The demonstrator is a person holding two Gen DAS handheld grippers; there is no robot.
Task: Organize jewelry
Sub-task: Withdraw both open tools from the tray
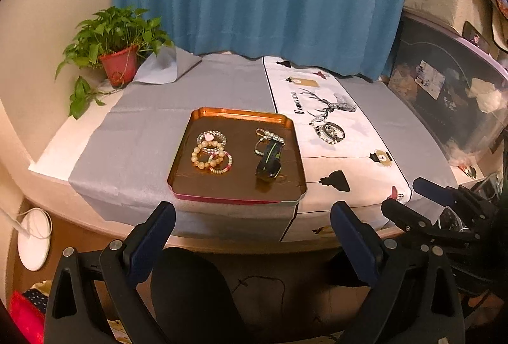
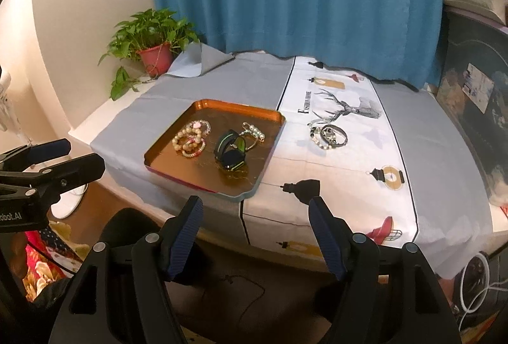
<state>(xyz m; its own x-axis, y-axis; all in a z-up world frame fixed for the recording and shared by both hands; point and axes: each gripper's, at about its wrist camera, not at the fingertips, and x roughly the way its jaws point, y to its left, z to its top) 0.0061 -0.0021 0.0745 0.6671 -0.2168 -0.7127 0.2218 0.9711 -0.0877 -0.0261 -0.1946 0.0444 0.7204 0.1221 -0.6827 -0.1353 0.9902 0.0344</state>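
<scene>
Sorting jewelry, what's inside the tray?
In the tray: beaded bracelets, a pearl chain, a black watch. What the watch covers stays hidden.

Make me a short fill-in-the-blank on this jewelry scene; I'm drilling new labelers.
1. The black and green watch lies in the ____.
2. The dark bracelets outside it lie on the white cloth just below a printed ____.
3. The potted plant stands in a ____ pot.
4. Both the left gripper and the right gripper are ____.

Missing words: tray; deer; red; open
</scene>
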